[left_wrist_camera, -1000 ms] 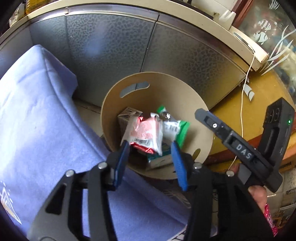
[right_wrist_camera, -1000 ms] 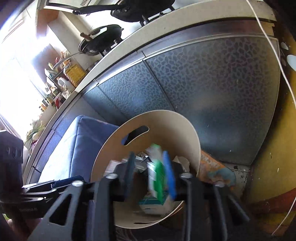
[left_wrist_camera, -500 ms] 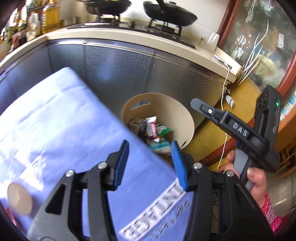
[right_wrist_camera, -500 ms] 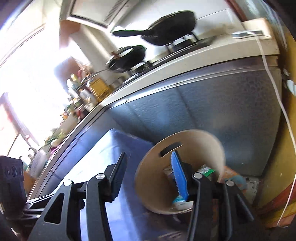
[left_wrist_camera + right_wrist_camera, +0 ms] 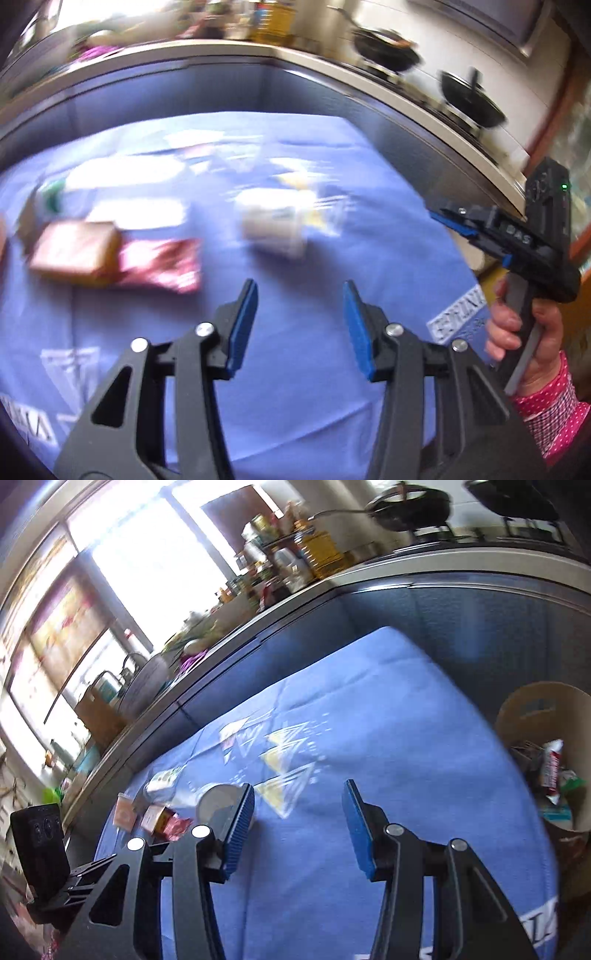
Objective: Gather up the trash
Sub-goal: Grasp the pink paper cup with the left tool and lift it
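Trash lying ahead on blue cloth (image 5: 314,354): white cup (image 5: 275,225) at eleven o'clock of left gripper (image 5: 299,325), red wrapper (image 5: 159,266) at ten. Both grippers gaping, empty; right gripper (image 5: 297,827) trailing farther off; bin (image 5: 546,716) at its two o'clock.

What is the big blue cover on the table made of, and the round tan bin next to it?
The blue cover looks like soft, matte cloth: it creases and drapes at its edge. The round tan bin seems to be thin wood or stiff cardboard, with a smooth, dull curved wall and a cut-out handle slot.

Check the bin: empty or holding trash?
Holding trash. The right wrist view shows the round bin with wrappers and cartons piled inside, beside the blue cloth.
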Motion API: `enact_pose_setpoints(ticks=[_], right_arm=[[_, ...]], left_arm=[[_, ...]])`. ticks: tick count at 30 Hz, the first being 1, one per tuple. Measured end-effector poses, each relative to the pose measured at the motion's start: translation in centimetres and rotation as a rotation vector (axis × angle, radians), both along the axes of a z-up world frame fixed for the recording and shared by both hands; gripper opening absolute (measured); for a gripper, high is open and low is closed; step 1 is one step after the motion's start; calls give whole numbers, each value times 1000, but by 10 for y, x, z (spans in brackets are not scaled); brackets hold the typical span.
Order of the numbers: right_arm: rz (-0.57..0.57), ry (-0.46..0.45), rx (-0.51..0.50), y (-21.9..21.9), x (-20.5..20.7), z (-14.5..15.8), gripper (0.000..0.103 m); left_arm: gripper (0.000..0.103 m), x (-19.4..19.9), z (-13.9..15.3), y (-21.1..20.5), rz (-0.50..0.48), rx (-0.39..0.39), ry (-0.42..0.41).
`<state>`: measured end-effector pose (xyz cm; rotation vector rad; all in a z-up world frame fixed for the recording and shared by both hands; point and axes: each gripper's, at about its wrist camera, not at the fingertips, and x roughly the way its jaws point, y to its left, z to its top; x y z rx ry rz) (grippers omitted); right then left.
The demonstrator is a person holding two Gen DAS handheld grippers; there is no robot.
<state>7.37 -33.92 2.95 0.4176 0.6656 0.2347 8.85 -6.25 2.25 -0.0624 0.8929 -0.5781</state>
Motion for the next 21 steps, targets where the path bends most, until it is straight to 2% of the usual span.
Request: enact_pose_setpoints(ticks=[6, 8, 10, 12, 13, 16, 18, 21], right_arm=[[319, -10, -253, 127, 55, 20, 51], [402, -16, -355, 163, 74, 22, 59], [472, -32, -499, 199, 95, 21, 67], [563, -30, -639, 228, 113, 17, 73], [610, -18, -702, 238, 121, 13, 74], [683, 38, -878, 263, 142, -3, 75], [688, 94, -959, 270, 157, -13, 75], [703, 141, -1023, 277, 171, -24, 75]], left_arm=[[45, 8, -20, 116, 249, -37, 51], [45, 9, -23, 149, 318, -37, 50], [46, 10, -23, 184, 387, -31, 38], [63, 14, -21, 219, 467, -9, 25], [75, 17, -18, 236, 508, 3, 8], [76, 36, -8, 278, 583, 86, -43], [76, 53, -7, 294, 585, 137, -44], [76, 81, -11, 297, 548, 239, -40]])
